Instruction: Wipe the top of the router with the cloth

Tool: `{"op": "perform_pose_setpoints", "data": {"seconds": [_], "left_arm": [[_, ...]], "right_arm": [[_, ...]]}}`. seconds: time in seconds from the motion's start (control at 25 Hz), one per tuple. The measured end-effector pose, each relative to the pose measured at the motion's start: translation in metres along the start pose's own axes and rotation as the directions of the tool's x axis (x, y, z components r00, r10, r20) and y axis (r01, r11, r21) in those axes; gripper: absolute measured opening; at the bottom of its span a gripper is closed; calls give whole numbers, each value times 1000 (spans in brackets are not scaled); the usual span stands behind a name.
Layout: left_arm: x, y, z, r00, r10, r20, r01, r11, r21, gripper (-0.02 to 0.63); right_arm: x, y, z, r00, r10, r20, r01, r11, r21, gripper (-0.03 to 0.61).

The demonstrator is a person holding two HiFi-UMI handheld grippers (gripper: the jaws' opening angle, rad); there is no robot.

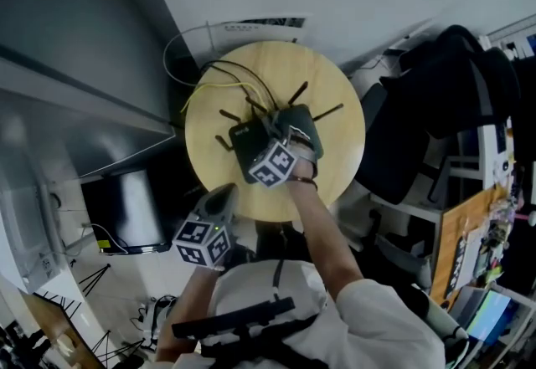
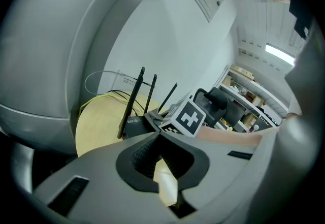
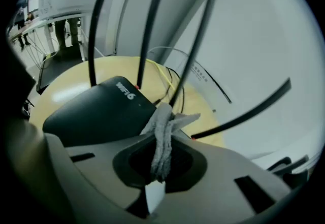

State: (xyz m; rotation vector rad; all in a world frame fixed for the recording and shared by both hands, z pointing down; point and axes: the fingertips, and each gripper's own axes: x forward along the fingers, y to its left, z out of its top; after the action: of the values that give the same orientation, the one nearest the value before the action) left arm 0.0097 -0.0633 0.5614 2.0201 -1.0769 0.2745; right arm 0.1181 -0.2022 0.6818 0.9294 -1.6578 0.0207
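My right gripper (image 3: 161, 154) is clenched on the cloth (image 3: 165, 126). The grey fabric is bunched into a rope between my two fingers. Its frayed free end pokes out just beyond my fingertips and splays a little to the right.

The router (image 3: 99, 111) lies directly ahead of those fingertips and to their left, its black top sloping away from me. The cloth's end overlaps the router's near right corner, but I cannot tell whether it is actually pressing on the surface. The antennas (image 3: 150, 30) stand up beyond my fingers, and one more leans off to the right. A yellow cable (image 3: 165, 78) runs across the round wooden table (image 3: 66, 86) behind the router.

From the head view, my right gripper (image 1: 289, 137) sits over the right part of the router (image 1: 248, 140), near the middle of the table (image 1: 335, 150).

My left gripper (image 2: 155, 154) has its fingers pressed together with nothing between them. It hangs at the table's near edge, well back from the router (image 2: 134, 124), which lies ahead of its fingertips. The right gripper's marker cube (image 2: 188, 116) is just ahead of them and to the right.
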Motion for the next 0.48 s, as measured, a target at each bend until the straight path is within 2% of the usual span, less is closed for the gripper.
{"op": "perform_pose_setpoints", "data": {"seconds": [0.24,0.48], "left_arm": [[-6,9,0,1000,22,11,-22,1000,-6,-12],[-14,18,-1,999,40,22,-39,999,-22,-12]], "right_arm": [[-10,48,43,993,92,78,-87,994,-72,16],[-12,72,65,984,147,105,-134,983,-125,17]]}}
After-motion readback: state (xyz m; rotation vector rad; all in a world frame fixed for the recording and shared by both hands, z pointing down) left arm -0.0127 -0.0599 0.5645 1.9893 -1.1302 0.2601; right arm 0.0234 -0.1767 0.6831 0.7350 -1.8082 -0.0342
